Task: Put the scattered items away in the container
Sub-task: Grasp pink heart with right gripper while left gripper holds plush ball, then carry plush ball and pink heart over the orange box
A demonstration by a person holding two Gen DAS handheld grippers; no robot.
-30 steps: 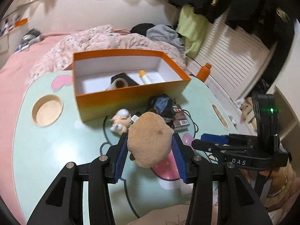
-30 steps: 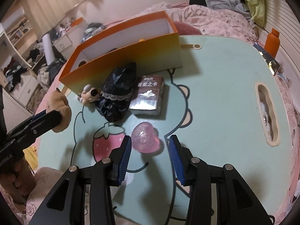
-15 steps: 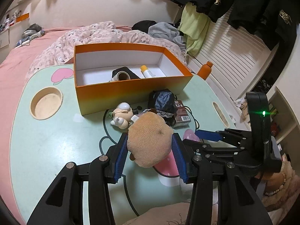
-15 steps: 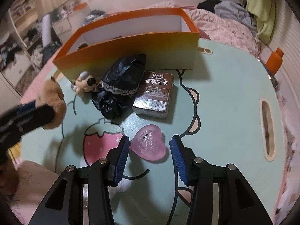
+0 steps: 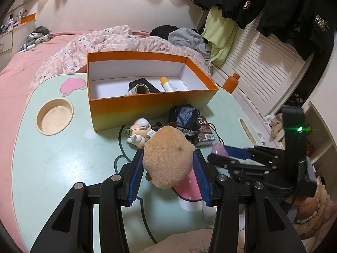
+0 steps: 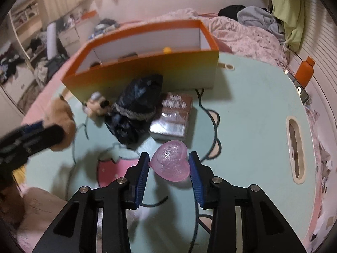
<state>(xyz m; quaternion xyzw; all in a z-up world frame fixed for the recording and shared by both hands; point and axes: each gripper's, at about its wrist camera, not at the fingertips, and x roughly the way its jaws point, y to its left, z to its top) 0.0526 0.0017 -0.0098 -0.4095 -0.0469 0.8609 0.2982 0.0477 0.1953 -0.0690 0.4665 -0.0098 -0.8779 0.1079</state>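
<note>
While my left tongs point(image 5: 168, 166) pinch the plush toy point(image 5: 168, 156) above the counter point(image 5: 52, 160), my right tongs point(image 6: 169, 167) are closing around the pink heart point(image 6: 171, 162), both bound for the orange box point(image 5: 151, 103).

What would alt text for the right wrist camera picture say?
The right gripper is closing around a clear pink heart lying on a mint-green table. Behind it lie a card box, a black pouch and an open orange box; at left, the left gripper holds a tan plush toy.
</note>
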